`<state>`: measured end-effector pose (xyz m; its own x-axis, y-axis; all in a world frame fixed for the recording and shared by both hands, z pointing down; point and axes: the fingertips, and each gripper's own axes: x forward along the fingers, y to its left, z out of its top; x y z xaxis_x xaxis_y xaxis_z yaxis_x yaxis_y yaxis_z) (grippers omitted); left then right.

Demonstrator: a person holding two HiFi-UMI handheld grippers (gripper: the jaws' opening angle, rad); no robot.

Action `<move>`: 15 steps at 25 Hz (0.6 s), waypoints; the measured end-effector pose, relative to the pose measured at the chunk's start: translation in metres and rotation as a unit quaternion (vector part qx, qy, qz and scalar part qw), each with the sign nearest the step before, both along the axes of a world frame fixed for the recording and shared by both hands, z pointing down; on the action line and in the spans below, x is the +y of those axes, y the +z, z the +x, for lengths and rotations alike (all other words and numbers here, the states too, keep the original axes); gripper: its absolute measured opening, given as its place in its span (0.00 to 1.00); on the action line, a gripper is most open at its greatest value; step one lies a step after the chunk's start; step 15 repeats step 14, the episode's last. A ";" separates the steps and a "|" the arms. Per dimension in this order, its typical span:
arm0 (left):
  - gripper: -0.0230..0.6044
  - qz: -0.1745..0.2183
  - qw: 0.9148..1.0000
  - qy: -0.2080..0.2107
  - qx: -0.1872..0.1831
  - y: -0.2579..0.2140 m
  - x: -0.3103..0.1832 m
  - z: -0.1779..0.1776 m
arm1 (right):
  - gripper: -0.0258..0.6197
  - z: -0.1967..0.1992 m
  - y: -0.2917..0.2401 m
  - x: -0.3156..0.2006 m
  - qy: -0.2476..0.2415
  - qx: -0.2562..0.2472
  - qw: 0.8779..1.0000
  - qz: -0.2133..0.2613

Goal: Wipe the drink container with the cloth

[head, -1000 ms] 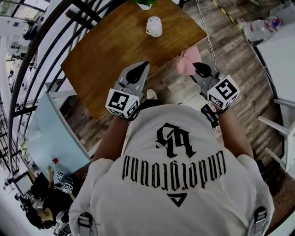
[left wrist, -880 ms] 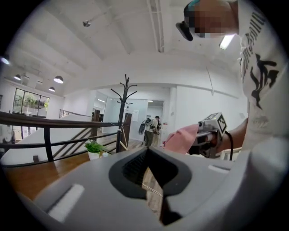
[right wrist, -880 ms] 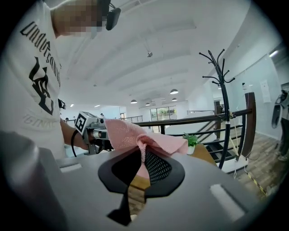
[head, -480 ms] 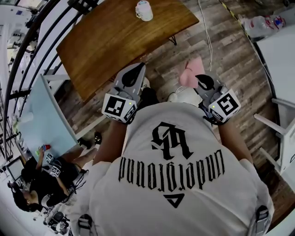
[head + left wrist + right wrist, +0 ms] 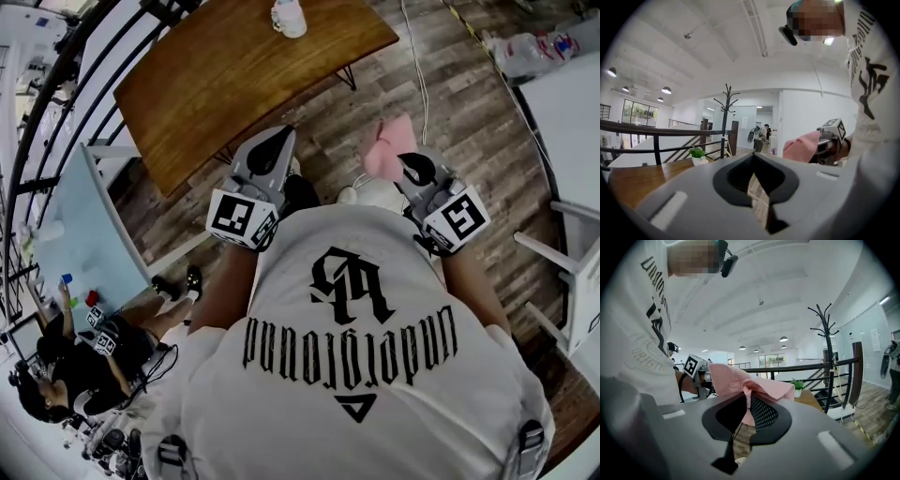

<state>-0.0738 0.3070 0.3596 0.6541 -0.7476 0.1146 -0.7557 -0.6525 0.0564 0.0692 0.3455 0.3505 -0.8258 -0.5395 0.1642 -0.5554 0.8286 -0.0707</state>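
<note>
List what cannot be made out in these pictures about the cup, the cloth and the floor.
- Drink container: in the head view its top is cut off by the upper edge, and it is too small to judge dirt. Neither gripper view shows it.
- Pink cloth: in the right gripper view the right tongs are shut on it, and its own folds hide its full shape.
- Floor at the person's feet: in the head view it is hidden by the shirt.

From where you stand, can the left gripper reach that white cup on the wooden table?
Probably not: the cup sits far up the table, well beyond the left gripper. Nothing blocks it.
</note>
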 end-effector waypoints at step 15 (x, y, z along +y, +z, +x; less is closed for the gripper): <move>0.11 0.005 1.000 0.012 0.001 0.000 0.024 0.042 | 0.08 0.035 0.001 0.034 0.005 0.006 1.000 0.018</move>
